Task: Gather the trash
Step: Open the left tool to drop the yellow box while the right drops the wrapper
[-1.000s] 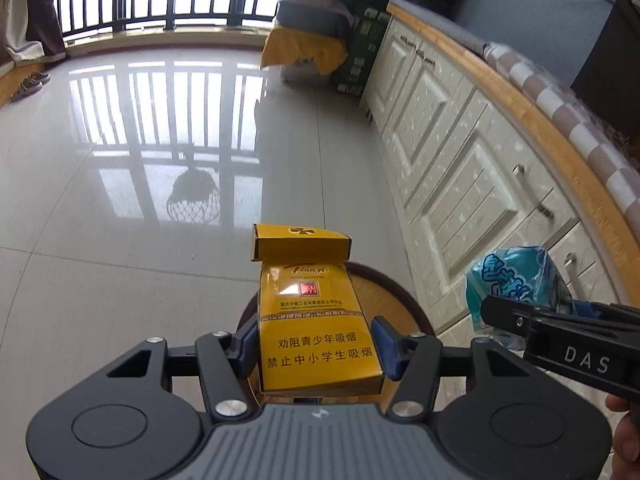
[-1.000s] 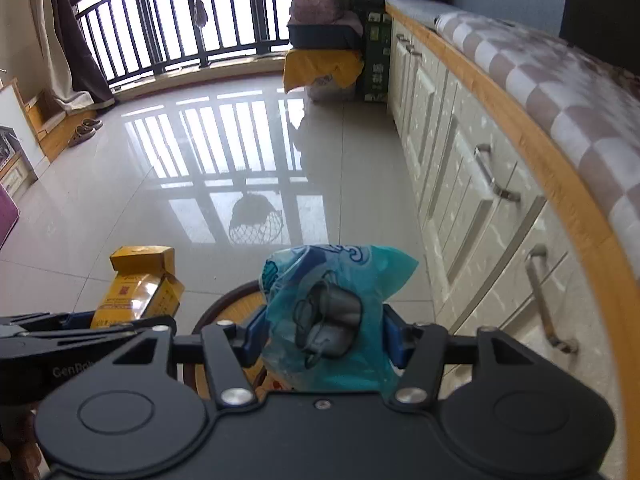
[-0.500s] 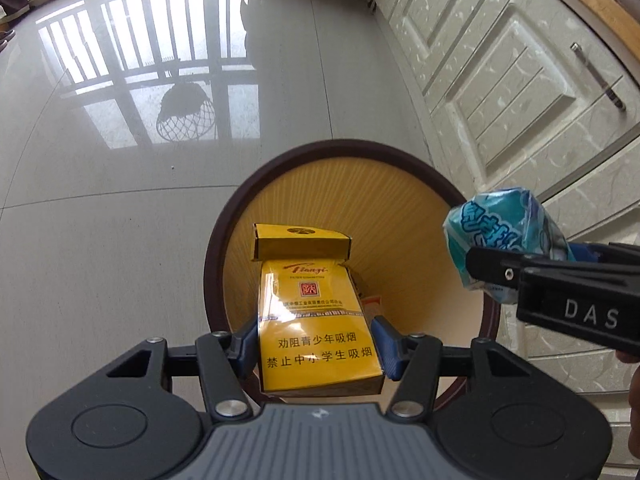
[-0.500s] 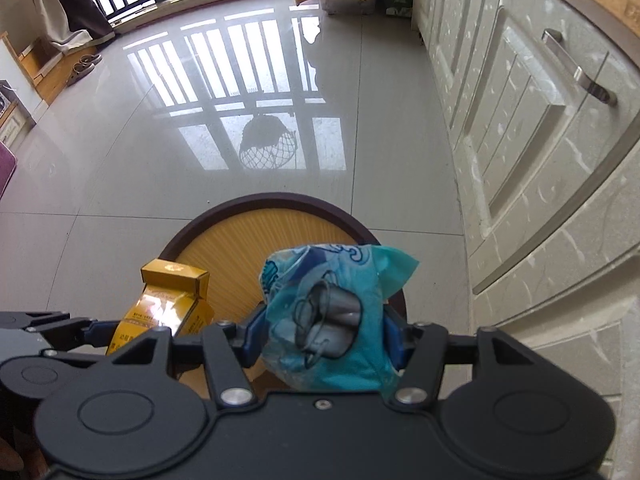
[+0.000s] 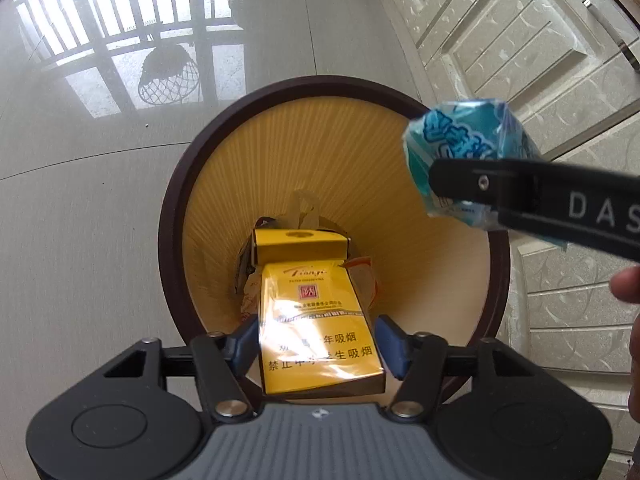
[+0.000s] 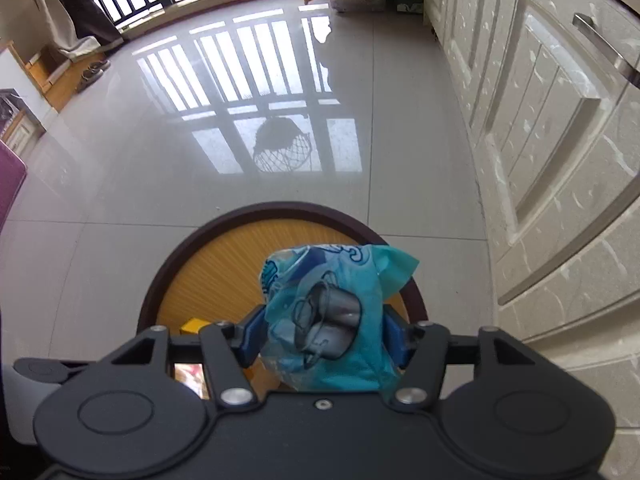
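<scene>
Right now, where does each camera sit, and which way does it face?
Left wrist: sits on the left gripper, facing steeply down into the bin; its opening fingers flank the yellow carton; the right gripper's finger and a fingertip show.
Right wrist: sits on the right gripper, facing down and forward over the bin's rim and floor; its opening fingers flank the blue wrapper.
Shared: bin, blue wrapper, carton, cabinets.

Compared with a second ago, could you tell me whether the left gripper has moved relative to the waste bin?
Yes. The left gripper, its jaws opening around the yellow cigarette pack, has come down over the waste bin, whose rim now fills the view.
</scene>
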